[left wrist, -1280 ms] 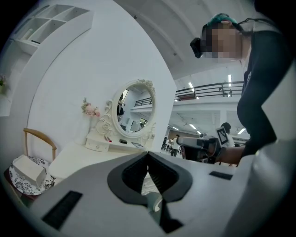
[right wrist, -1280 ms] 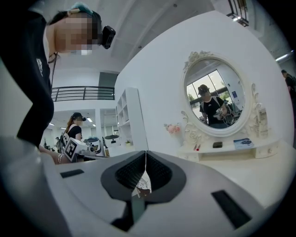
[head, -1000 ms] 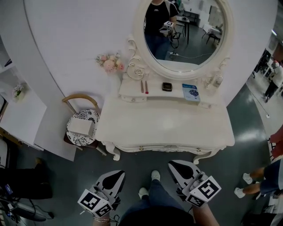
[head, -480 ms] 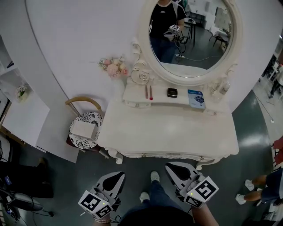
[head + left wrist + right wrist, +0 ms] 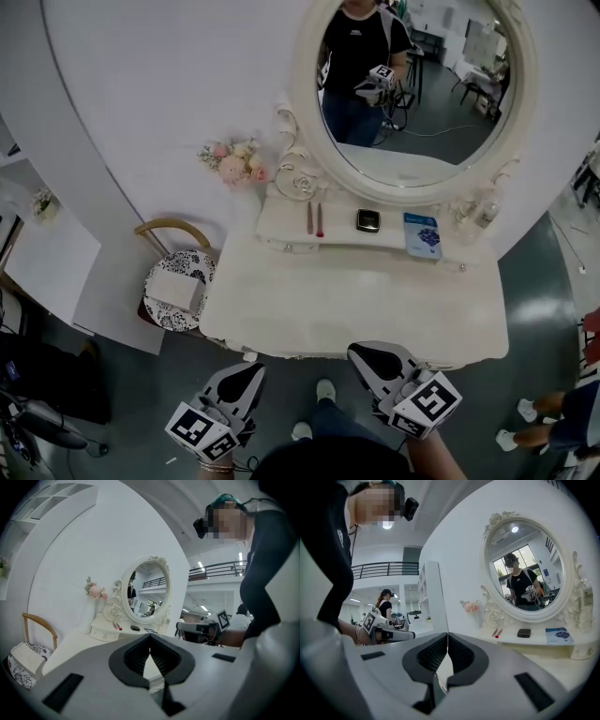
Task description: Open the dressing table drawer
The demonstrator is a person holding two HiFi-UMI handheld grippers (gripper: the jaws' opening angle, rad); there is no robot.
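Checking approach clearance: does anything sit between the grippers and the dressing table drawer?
Nothing visible does. The left gripper and right gripper, both shut and empty, hang at the dressing table's front edge; the drawer front is hidden beneath that edge.

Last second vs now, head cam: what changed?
The person moved up to the dressing table: its front edge now reaches the right gripper, and the left gripper is nearer it too. Nothing was taken hold of; both jaws stay shut and empty. The things on the shelf lie as before.
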